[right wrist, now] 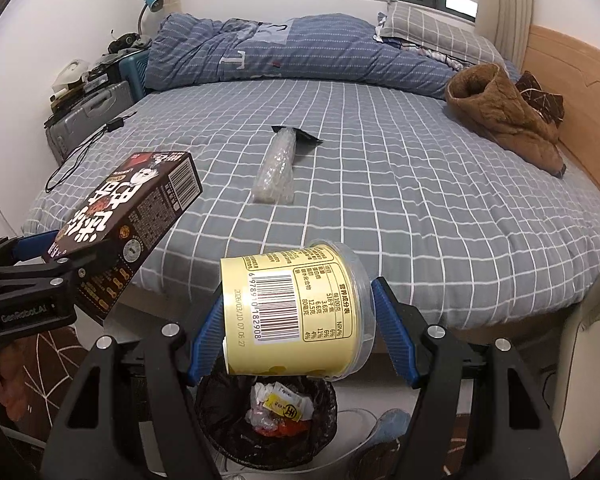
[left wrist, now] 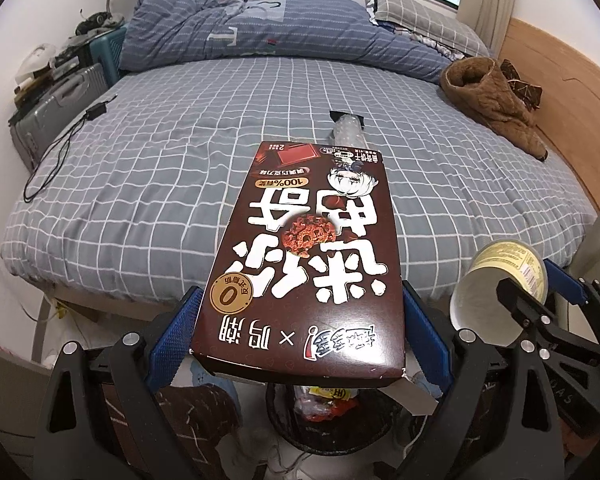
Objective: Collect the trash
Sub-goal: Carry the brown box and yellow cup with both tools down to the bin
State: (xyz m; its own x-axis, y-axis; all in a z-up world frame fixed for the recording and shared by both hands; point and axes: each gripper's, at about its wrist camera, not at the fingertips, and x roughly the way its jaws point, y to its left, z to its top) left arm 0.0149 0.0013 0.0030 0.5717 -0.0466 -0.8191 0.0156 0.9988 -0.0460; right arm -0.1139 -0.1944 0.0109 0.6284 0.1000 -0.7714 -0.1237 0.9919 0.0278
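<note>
Directly above the black-lined trash bin [right wrist: 266,420], the left gripper [left wrist: 300,344] clamps a flat brown cardboard snack box [left wrist: 304,256]. Beside it, the right gripper [right wrist: 296,336] holds a tilted yellow paper cup [right wrist: 296,308], also over the bin.

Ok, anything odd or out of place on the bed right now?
Yes: a clear crumpled plastic wrapper and a torn black scrap lie mid-bed, uncollected. The brown box and yellow cup are each held above the lined bin, not dropped in.
</note>
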